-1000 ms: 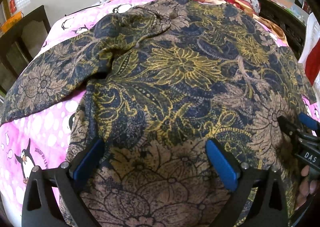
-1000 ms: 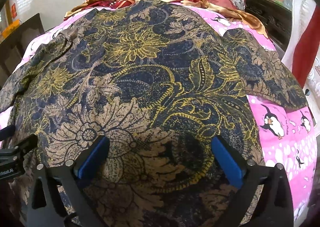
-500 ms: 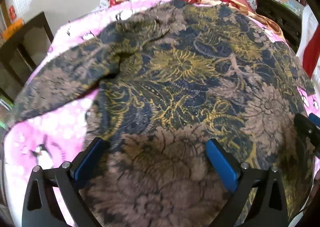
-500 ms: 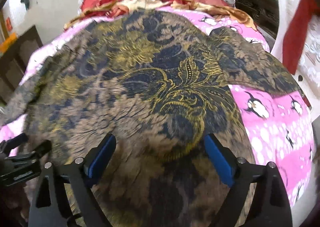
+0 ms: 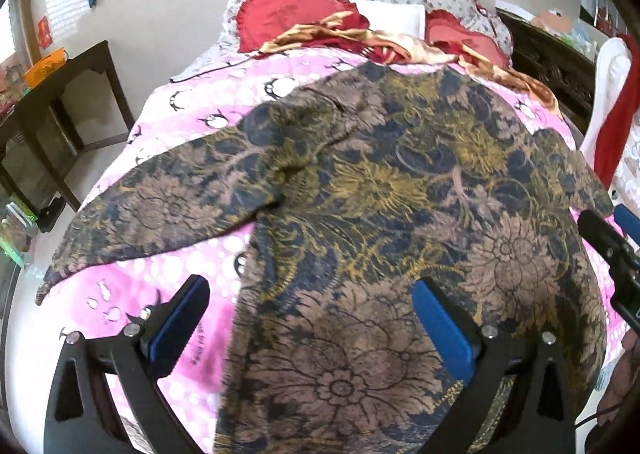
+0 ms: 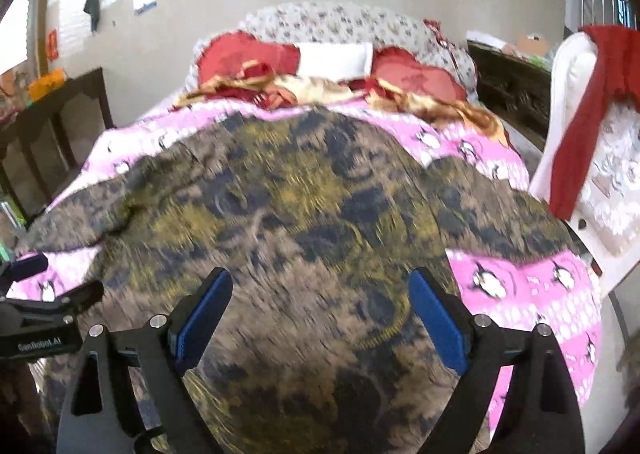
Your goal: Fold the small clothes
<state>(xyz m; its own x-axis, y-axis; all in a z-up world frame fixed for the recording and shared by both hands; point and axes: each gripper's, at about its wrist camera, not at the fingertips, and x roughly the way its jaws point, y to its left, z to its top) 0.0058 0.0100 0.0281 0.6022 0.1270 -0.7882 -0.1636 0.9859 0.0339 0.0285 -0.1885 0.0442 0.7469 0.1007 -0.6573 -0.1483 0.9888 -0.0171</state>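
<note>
The bed fills both views, covered by a pink penguin sheet with red pillows and a crumpled gold-and-red cloth at its far end. A dark side table stands by the bed on the left; a white chair with a red garment hung over it stands on the right.

Spread flat across the sheet lies the shirt — dark blue with gold and brown flowers. One sleeve reaches out to the left, the other to the right.

The left tongs hover above the shirt's near left edge, spread wide and holding nothing; one blue pad sits over bare sheet, the other over the cloth. The right tongs are likewise spread wide over the near hem — empty, though this view is blurred. Each pair shows at the side edge of the other's view.
</note>
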